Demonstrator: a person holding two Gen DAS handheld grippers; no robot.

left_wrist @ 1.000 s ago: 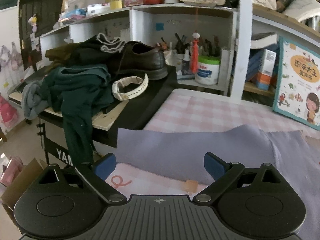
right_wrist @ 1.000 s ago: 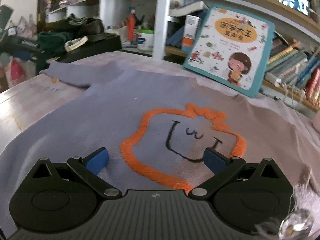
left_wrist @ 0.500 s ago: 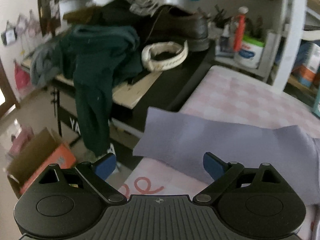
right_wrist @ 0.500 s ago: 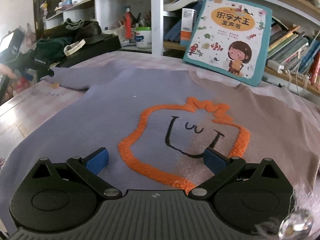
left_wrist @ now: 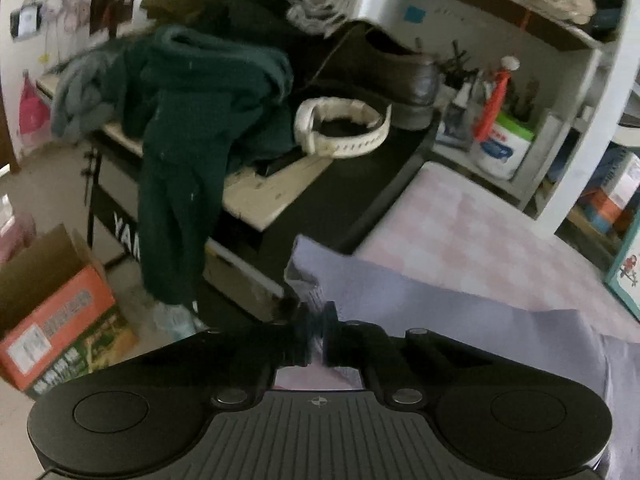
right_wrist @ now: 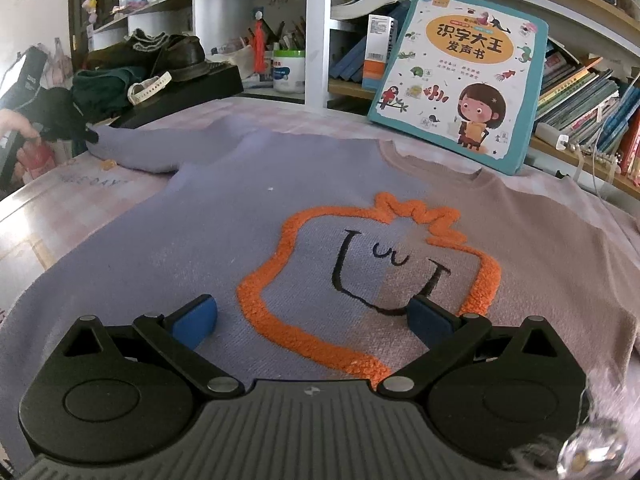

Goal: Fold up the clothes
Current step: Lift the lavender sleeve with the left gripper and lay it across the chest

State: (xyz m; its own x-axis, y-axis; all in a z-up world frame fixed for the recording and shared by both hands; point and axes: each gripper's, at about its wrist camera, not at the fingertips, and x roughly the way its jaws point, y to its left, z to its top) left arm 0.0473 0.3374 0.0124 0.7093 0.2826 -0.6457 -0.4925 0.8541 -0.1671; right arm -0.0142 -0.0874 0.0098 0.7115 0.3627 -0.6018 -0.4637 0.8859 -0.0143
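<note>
Left tongs [left_wrist: 317,334] now pinch knit sleeve cuff [left_wrist: 310,280]; right tongs [right_wrist: 312,320] wide over sweater [right_wrist: 200,240].

- A children's picture book [right_wrist: 460,80] leans upright against the bookshelf [right_wrist: 576,92].
- Left of the book, a white tub with a green lid [right_wrist: 289,71] stands on a shelf.
- Further left of the book, a dark leather shoe [left_wrist: 400,76] sits beside a white watch strap [left_wrist: 342,130].
- A dark green garment [left_wrist: 192,120] hangs left of the strap.
- An orange cardboard box [left_wrist: 52,312] sits on the floor below the garment.
</note>
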